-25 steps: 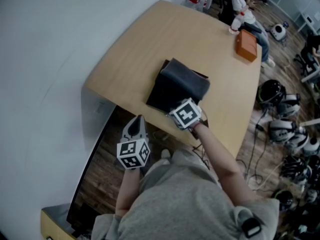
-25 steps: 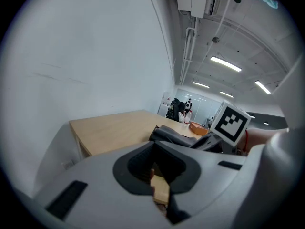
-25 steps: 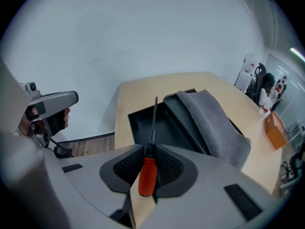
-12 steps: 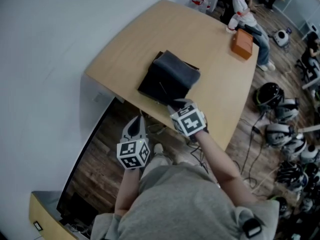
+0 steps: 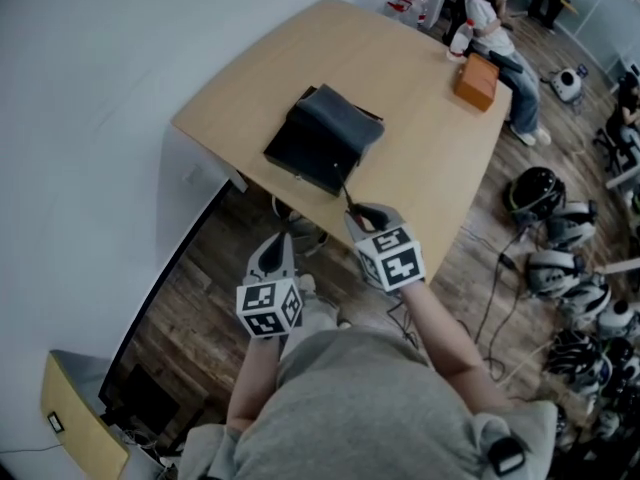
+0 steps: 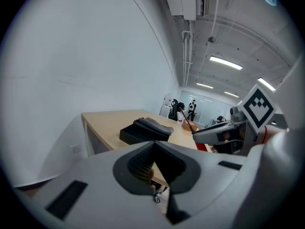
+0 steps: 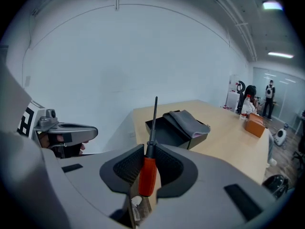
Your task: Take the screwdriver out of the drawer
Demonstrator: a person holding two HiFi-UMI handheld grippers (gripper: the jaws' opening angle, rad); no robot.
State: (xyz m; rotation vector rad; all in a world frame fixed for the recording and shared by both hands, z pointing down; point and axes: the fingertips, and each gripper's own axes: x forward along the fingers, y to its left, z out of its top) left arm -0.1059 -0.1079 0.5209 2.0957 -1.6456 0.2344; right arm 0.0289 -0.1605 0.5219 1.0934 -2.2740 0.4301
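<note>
While the left gripper (image 5: 276, 240) has its jaws closed and empty, the right gripper (image 5: 368, 215) clamps the screwdriver (image 7: 147, 173) by its red handle — likely light, stiff.

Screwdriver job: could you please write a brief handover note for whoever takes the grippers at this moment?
Left gripper: shut, empty, short of the table.
Right gripper: shut on the screwdriver by its red handle, shaft pointing ahead.
Drawer: on the table, a grey cloth lying over it.
Done: the screwdriver is out of the drawer.
Left: probably only to set it down.
</note>
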